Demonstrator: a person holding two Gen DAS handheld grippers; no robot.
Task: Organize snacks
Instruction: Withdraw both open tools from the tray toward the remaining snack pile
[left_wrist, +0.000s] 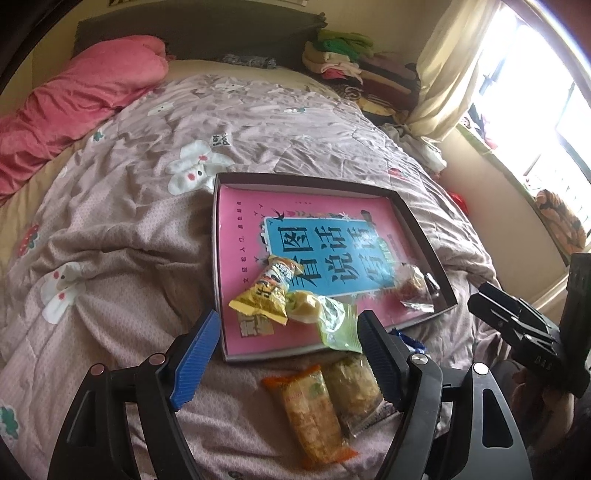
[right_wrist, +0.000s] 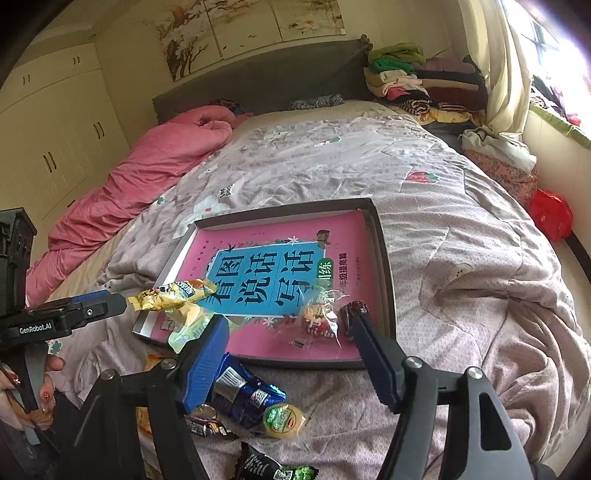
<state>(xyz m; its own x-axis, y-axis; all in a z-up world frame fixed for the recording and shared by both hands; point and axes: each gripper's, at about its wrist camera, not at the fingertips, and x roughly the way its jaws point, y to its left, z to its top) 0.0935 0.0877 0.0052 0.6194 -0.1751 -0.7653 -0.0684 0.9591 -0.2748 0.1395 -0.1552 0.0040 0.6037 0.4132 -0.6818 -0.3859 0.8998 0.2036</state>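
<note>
A shallow grey box tray (left_wrist: 314, 179) lies on the bed with a pink book (left_wrist: 243, 221) inside. In the tray lie a yellow packet (left_wrist: 264, 291), a green-wrapped pastry (left_wrist: 314, 310) and a clear-wrapped red snack (right_wrist: 314, 321). My left gripper (left_wrist: 288, 325) hovers open over the tray's near edge, holding nothing. An orange snack (left_wrist: 310, 410) and a brownish one (left_wrist: 354, 387) lie on the quilt below it. My right gripper (right_wrist: 288, 319) is open above the clear-wrapped snack, its pads not touching it. A blue packet (right_wrist: 243, 395) and a round green-labelled snack (right_wrist: 282, 419) lie under it.
A black-and-green packet (right_wrist: 273, 469) lies at the near edge of the quilt. A pink blanket (right_wrist: 147, 173) is bunched along the bed's left side, and folded clothes (right_wrist: 406, 77) are stacked at the headboard. A person's hand (right_wrist: 44, 387) holds the left gripper's handle.
</note>
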